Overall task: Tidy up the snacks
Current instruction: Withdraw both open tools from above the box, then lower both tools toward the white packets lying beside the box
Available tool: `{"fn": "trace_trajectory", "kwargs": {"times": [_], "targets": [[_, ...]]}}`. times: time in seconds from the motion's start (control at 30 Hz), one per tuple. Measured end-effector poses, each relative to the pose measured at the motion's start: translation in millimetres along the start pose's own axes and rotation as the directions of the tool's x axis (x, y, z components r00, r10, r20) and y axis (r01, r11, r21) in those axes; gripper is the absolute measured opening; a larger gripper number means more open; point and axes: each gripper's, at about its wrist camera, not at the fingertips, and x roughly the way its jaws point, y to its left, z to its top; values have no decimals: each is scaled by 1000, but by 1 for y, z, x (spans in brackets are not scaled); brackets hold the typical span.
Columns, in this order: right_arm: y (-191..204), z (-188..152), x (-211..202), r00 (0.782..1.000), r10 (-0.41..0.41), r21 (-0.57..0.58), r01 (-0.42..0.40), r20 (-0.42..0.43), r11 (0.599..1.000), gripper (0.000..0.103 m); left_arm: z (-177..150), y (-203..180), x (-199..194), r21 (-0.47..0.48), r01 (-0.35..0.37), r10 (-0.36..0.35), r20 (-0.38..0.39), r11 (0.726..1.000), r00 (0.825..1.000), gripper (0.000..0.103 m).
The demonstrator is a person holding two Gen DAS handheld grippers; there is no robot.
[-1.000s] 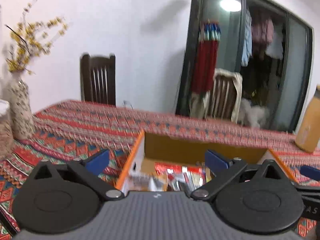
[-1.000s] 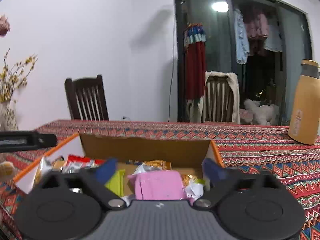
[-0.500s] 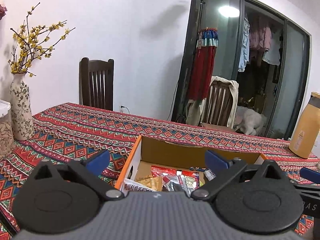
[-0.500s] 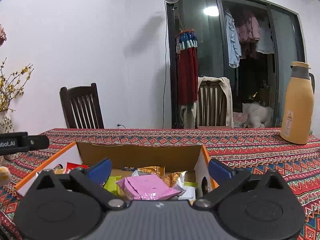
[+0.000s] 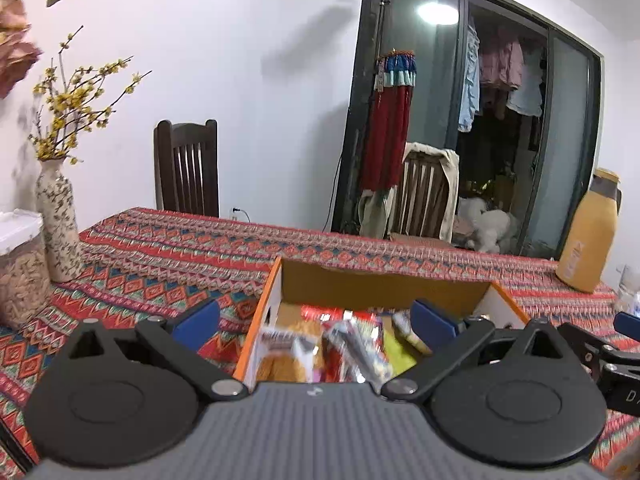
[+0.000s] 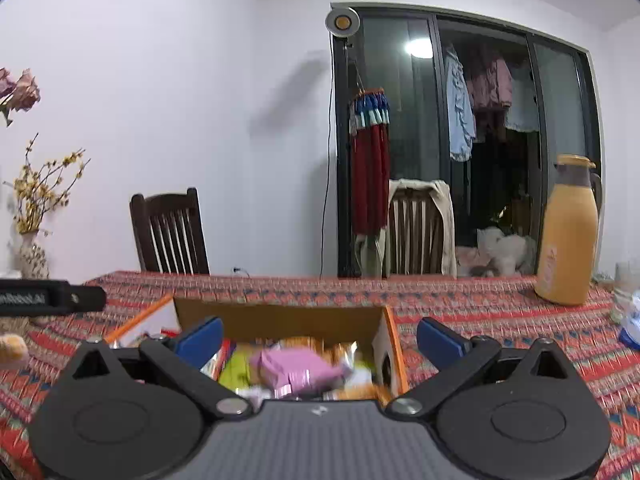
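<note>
Patterned tabletop point(image 5: 168, 264); snack box point(image 5: 384, 284) between both wide-open, empty grippers: left gripper point(image 5: 316, 320), right gripper point(image 6: 320, 334); labels blurred.

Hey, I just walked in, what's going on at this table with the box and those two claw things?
A person holds a claw in each hand over an open cardboard box of snack packets on the patterned tablecloth. The left claw and the right claw are both open and hold nothing. A pink packet lies on top of the pile in front of the right claw. No snack is gripped yet.
</note>
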Motion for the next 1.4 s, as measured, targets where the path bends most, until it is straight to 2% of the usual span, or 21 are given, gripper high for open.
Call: {"fn": "trace_trajectory", "kwargs": {"times": [0.3, 0.5, 0.7, 0.93, 1.4], "targets": [[-16, -54, -24, 986, -32, 31, 37, -165, 999, 103, -47, 38, -13, 11, -41, 42, -126, 999, 991, 103], [-18, -80, -29, 972, -42, 31, 50, -231, 998, 103, -71, 53, -14, -18, -53, 49, -174, 998, 984, 103], [-17, -95, -22, 965, -68, 34, 79, -253, 996, 103, -83, 52, -6, 1, -50, 49, -170, 999, 984, 103], [-23, -96, -17, 958, -36, 66, 58, -286, 996, 103, -87, 44, -4, 36, -21, 27, -163, 999, 986, 103], [-22, -97, -13, 950, -48, 52, 67, -309, 996, 103, -88, 50, -5, -3, -17, 16, -165, 1000, 986, 103]]}}
